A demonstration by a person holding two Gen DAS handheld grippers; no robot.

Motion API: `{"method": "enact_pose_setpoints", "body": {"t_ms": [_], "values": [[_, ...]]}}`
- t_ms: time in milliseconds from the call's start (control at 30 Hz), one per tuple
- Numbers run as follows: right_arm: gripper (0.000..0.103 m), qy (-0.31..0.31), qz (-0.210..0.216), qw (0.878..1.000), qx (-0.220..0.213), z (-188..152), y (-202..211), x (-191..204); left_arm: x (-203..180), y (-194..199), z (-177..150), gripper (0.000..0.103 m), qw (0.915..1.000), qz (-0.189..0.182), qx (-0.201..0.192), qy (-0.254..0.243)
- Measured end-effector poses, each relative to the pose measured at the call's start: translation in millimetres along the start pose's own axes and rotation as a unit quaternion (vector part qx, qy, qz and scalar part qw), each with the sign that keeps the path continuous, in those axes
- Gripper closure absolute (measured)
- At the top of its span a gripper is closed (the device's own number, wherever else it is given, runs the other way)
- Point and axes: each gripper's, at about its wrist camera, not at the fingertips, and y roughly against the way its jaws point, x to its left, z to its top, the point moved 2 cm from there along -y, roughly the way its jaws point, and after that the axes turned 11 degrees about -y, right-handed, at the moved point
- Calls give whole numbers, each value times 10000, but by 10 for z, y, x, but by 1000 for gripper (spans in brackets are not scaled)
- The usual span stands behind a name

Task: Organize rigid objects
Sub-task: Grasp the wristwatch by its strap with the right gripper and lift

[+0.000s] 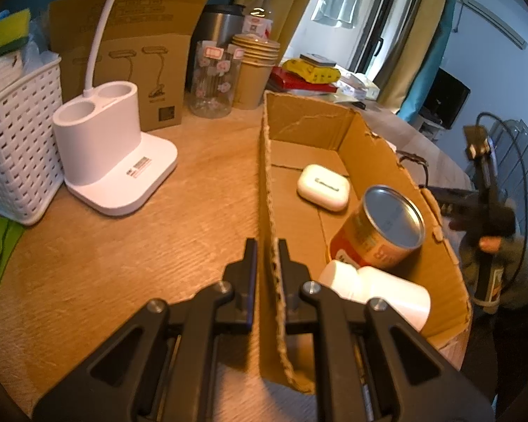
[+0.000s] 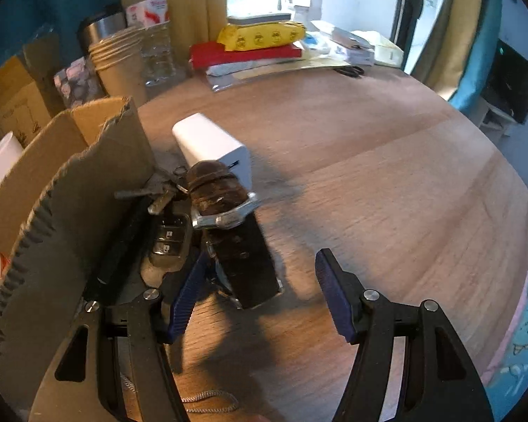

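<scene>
My left gripper (image 1: 266, 246) is shut on the near left wall of an open cardboard box (image 1: 267, 190). Inside the box lie a white earbud case (image 1: 323, 186), a tilted tin can (image 1: 380, 228) and a white bottle (image 1: 376, 290). In the right wrist view my right gripper (image 2: 260, 281) is open, its jaws wide apart, just above the table. A brown leather strap with a metal clasp (image 2: 228, 225) lies between and ahead of the fingers. A car key fob with keys (image 2: 169, 235) and a white power bank (image 2: 211, 147) lie beside the box wall (image 2: 70, 204).
A white lamp base with cup holes (image 1: 112, 151), a white woven basket (image 1: 17, 151), a flowered glass (image 1: 213, 81), stacked paper cups (image 1: 255, 70), a steel tumbler and a water bottle stand at the back. Books, a yellow pack (image 2: 260, 37) and scissors lie at the far table edge.
</scene>
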Motion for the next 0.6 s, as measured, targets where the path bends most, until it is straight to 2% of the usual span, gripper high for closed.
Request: {"method": "enact_pose_setpoints", "body": {"t_ms": [100, 233, 333, 433, 467, 600], "values": [[35, -40, 135, 9999, -13, -6, -1, -25, 2, -8, 0, 91, 10000, -10, 2, -5], [36, -88, 95, 9999, -57, 3, -25, -36, -14, -29, 6, 91, 10000, -12, 18, -27], [39, -93, 172, 9998, -66, -5, -24, -36, 9, -30, 5, 91, 10000, -15, 21, -4], [50, -137, 139, 9998, -102, 12, -26, -39, -7, -31, 11, 91, 10000, 8, 20, -30], [58, -160, 118, 9997, -124, 28, -32, -45, -10, -29, 11, 91, 10000, 10, 20, -34], [58, -260, 151, 9995, -135, 44, -37, -58, -12, -33, 5, 91, 10000, 14, 31, -23]]}}
